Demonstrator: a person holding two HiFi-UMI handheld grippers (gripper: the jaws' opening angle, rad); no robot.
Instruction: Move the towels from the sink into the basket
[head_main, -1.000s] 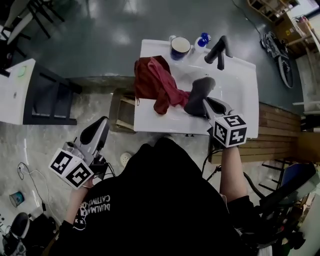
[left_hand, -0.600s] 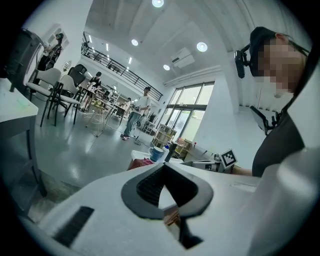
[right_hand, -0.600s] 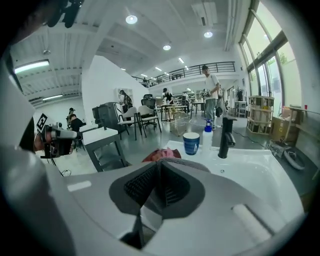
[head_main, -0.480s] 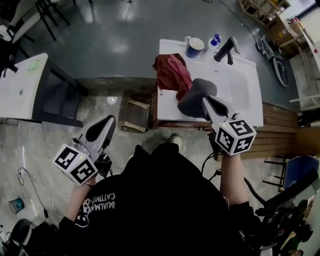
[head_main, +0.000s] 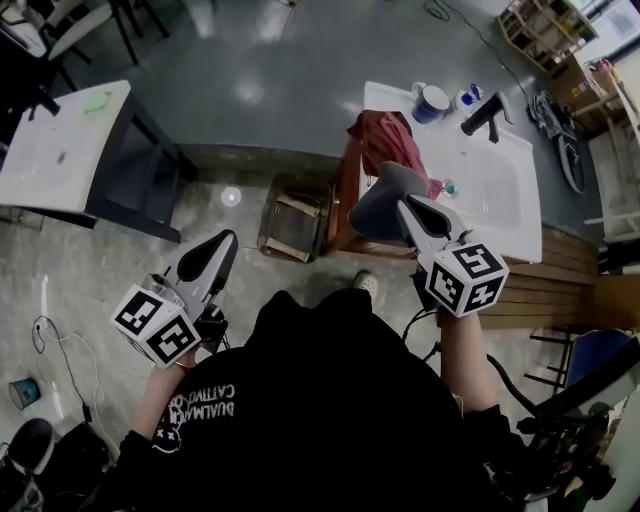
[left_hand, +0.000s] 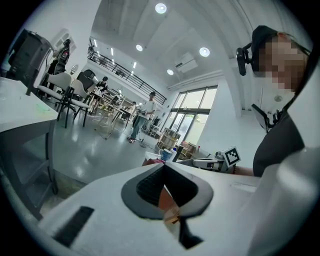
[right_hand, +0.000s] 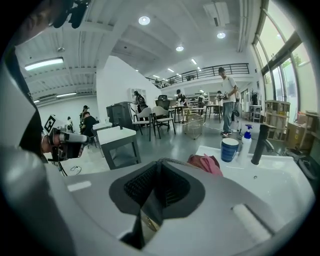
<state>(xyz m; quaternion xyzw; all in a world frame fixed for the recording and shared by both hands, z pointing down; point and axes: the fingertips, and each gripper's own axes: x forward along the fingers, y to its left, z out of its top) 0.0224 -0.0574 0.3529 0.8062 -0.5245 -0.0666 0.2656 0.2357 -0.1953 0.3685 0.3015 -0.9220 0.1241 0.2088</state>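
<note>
Red and pink towels (head_main: 385, 138) lie bunched over the left rim of the white sink (head_main: 505, 205). They also show beyond the jaws in the right gripper view, towels (right_hand: 205, 162). The basket (head_main: 293, 218), an open wooden crate, stands on the floor left of the sink cabinet. My right gripper (head_main: 380, 202) hovers off the sink's front left corner, clear of the towels. Its pads (right_hand: 145, 187) meet with nothing between them. My left gripper (head_main: 213, 247) is held low at the left over the floor, also shut and empty (left_hand: 164, 176).
A black faucet (head_main: 485, 112), a blue mug (head_main: 432, 102) and a blue-capped bottle (head_main: 465, 98) stand along the sink's back rim. A white table (head_main: 55, 150) with a dark frame is at far left. Cables and a small cup (head_main: 22, 392) lie on the floor.
The right gripper has come up and back out of the sink basin, empty. The towels have stayed on the sink's left rim. The view has backed away from the sink, and the basket now shows in full.
</note>
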